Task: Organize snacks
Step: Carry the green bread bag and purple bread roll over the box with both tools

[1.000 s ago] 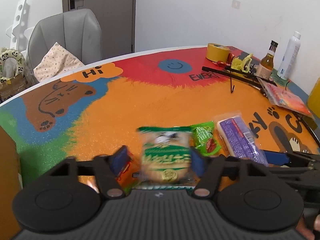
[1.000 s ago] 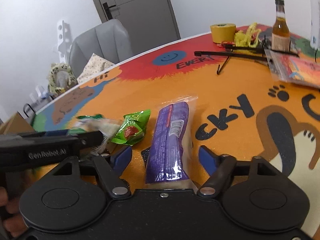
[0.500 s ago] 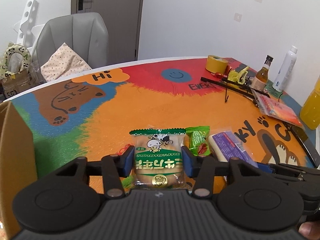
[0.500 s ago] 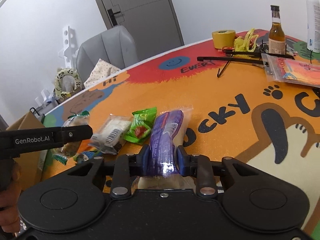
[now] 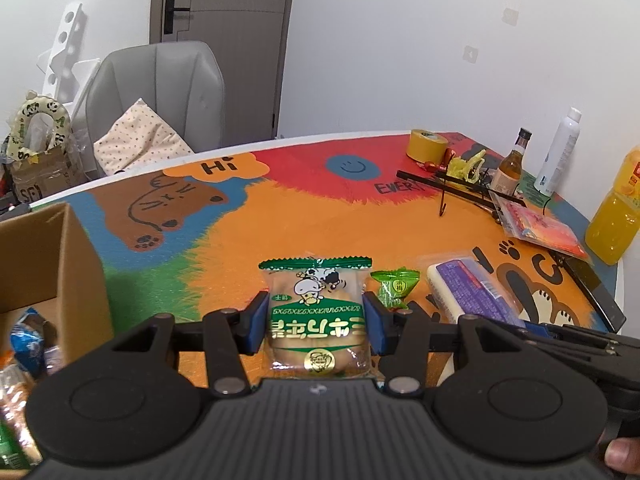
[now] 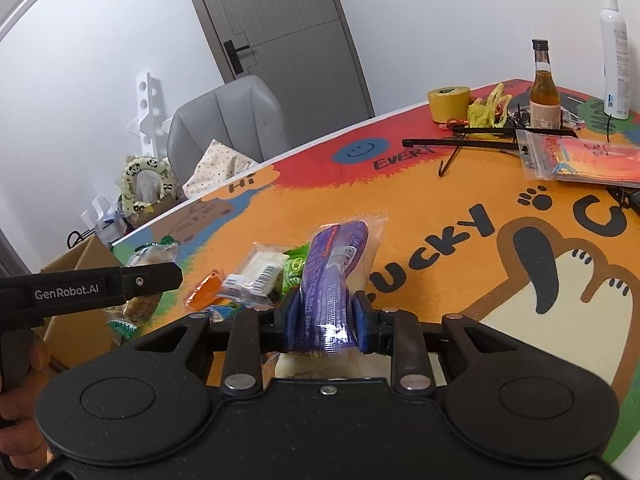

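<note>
My left gripper is shut on a green-and-clear bread packet with a cow picture and holds it above the table. My right gripper is shut on a purple snack pack, squeezing it and lifting its near end. A small green candy packet lies between the two packs. In the right wrist view a white barcode packet, an orange packet and the green packet lie on the table. An open cardboard box with snacks inside stands at the left.
The colourful tablecloth covers a round table. At the far right stand a yellow tape roll, a brown bottle, a white spray bottle, an orange juice bottle, black hangers and a red zip bag. A grey chair stands behind.
Both grippers closed on their packs: the left on the bread packet, the right on the purple pack. Both then rose, and the left swung toward the cardboard box, now in view.
</note>
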Demonstrator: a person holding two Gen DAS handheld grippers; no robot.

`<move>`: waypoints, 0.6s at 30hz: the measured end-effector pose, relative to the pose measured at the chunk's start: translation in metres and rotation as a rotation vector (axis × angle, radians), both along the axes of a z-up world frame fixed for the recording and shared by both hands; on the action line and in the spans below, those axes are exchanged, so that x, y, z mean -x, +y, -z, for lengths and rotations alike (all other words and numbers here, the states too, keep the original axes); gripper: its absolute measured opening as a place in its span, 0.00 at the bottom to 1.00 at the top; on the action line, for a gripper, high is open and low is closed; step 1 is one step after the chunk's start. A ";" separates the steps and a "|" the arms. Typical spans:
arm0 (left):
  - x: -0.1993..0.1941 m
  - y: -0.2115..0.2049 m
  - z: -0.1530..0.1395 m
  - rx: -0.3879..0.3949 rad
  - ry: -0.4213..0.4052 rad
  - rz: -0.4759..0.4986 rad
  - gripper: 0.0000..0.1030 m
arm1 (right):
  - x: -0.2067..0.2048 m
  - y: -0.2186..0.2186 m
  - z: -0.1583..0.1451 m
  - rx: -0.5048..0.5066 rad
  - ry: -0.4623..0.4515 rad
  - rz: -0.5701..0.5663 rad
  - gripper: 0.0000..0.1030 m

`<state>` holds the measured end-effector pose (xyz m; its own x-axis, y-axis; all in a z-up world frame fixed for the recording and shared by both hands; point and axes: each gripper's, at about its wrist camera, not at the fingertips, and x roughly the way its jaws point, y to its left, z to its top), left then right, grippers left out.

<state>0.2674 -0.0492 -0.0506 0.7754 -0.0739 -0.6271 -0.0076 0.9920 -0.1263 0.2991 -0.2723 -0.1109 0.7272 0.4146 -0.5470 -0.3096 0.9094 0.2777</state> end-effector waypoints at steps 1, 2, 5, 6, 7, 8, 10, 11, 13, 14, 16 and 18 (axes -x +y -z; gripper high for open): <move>0.003 0.001 -0.002 0.000 -0.004 0.000 0.47 | 0.002 0.002 -0.001 0.000 -0.002 -0.001 0.25; 0.005 0.003 -0.004 0.000 -0.008 0.000 0.47 | 0.003 0.003 -0.002 0.000 -0.004 -0.003 0.25; 0.013 0.008 -0.009 0.003 -0.018 -0.003 0.47 | 0.009 0.008 -0.007 0.000 -0.015 -0.012 0.25; 0.016 0.011 -0.011 0.005 -0.021 -0.006 0.47 | 0.011 0.010 -0.008 0.000 -0.020 -0.015 0.25; 0.019 0.013 -0.012 0.007 -0.025 -0.009 0.47 | 0.013 0.012 -0.011 -0.001 -0.026 -0.020 0.25; 0.022 0.016 -0.014 0.009 -0.029 -0.014 0.47 | 0.015 0.014 -0.013 -0.003 -0.032 -0.025 0.25; 0.027 0.021 -0.018 0.010 -0.037 -0.022 0.47 | 0.019 0.018 -0.017 -0.007 -0.042 -0.033 0.25; 0.029 0.024 -0.020 0.011 -0.041 -0.025 0.47 | 0.020 0.020 -0.018 -0.009 -0.046 -0.037 0.25; 0.034 0.029 -0.023 0.010 -0.048 -0.035 0.47 | 0.021 0.025 -0.022 -0.010 -0.054 -0.048 0.25; 0.036 0.032 -0.025 0.009 -0.052 -0.040 0.47 | 0.022 0.028 -0.023 -0.010 -0.058 -0.053 0.25; 0.041 0.037 -0.028 0.009 -0.059 -0.051 0.47 | 0.025 0.034 -0.025 -0.009 -0.064 -0.064 0.25; 0.044 0.042 -0.030 0.010 -0.064 -0.058 0.47 | 0.027 0.040 -0.026 -0.011 -0.067 -0.075 0.25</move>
<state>0.2232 -0.0071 -0.0203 0.8173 -0.0338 -0.5752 -0.0566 0.9887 -0.1386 0.2718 -0.2325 -0.0846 0.7287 0.4748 -0.4935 -0.3948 0.8801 0.2638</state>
